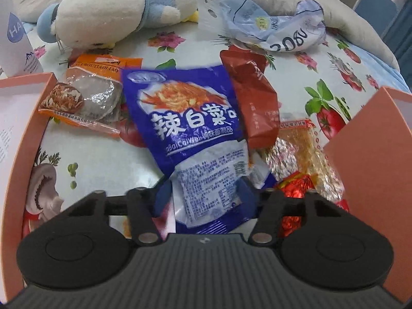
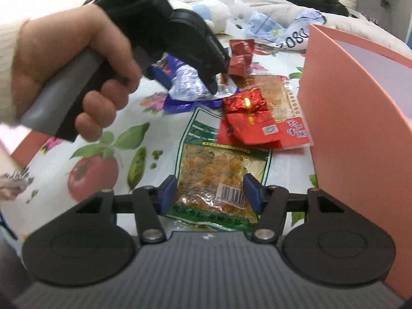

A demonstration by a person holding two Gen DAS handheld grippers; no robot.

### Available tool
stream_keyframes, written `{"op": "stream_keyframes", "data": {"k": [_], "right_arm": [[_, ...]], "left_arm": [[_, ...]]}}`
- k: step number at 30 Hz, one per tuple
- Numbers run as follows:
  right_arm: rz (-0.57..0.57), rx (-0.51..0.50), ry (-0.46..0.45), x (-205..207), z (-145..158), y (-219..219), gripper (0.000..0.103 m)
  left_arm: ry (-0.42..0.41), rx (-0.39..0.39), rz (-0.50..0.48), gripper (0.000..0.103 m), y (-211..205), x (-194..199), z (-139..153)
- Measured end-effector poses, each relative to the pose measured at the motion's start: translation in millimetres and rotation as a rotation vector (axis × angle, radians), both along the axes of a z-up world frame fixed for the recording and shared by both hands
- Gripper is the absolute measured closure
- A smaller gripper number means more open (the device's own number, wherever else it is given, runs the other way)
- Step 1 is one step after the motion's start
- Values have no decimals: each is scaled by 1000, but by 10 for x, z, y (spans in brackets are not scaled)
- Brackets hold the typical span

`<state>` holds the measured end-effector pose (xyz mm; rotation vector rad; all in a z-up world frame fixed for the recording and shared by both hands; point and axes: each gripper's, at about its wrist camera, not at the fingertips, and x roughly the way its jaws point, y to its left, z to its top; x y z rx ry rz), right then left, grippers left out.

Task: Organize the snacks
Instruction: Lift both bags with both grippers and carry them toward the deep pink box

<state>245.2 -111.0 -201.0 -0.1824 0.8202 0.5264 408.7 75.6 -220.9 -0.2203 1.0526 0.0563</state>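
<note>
Blue pads of the left gripper (image 1: 203, 200) pinched the blue packet (image 1: 190, 126), the right gripper (image 2: 209, 193) half-open astride the green packet (image 2: 219, 180), so either slippery film could slide free.

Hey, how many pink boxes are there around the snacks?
2. In the left wrist view, the left box stands at the left edge, the right box at the right edge. Others may be hidden.
</note>
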Motion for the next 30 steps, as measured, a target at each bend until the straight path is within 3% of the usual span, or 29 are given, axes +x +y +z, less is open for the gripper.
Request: {"op": "stream_keyframes", "data": {"k": [9, 20, 30], "right_arm": [[32, 40, 4, -444, 98, -69, 51], [7, 83, -53, -772, 382, -262, 53], [-60, 133, -75, -940, 611, -446, 53]], "left_arm": [[-12, -10, -15, 66, 46, -497, 130], [-90, -25, 33, 67, 207, -1547, 616], [-133, -44, 40, 67, 147, -2250, 821]]}}
